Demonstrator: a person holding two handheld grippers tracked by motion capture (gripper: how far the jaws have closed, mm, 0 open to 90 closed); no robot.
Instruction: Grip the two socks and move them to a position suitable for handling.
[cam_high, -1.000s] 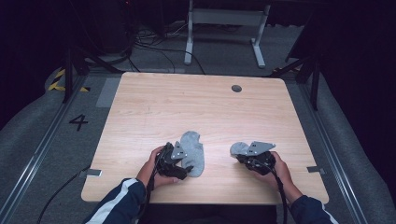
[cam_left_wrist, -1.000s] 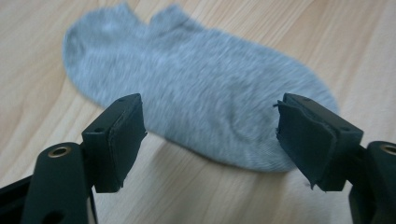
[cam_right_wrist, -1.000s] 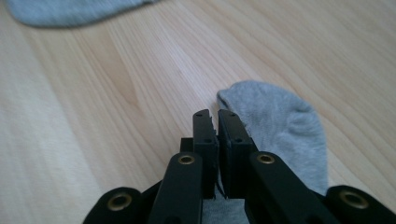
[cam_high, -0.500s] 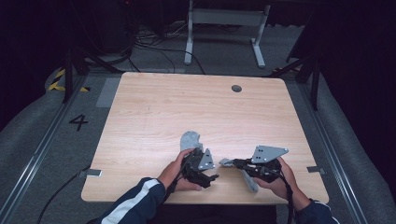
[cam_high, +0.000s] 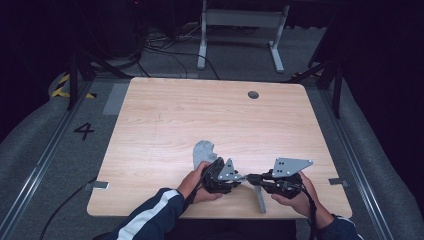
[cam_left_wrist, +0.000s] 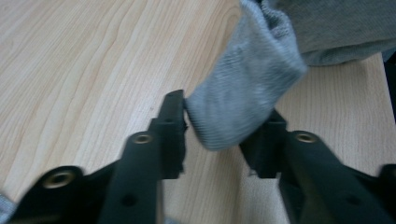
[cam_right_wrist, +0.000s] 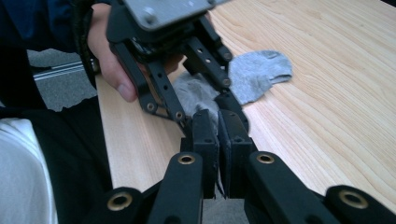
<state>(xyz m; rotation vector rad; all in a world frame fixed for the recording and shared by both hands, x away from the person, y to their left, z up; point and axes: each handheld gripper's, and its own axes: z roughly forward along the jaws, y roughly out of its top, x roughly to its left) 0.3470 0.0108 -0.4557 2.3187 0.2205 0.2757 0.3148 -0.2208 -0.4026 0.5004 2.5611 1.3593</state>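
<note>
Two small grey knit socks near the wooden table's (cam_high: 165, 125) front edge. Left gripper (cam_left_wrist: 219, 135) just closing around one grey sock (cam_left_wrist: 243, 102), jaws either side. Right gripper (cam_right_wrist: 218, 128) clamped shut on the other sock (cam_high: 260, 197), hanging off it.

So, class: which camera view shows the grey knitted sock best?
The left gripper view: the grey knitted sock is close up, its weave sharp, between the left gripper jaws. The high view shows it small; the right gripper view, partly hidden.
</note>
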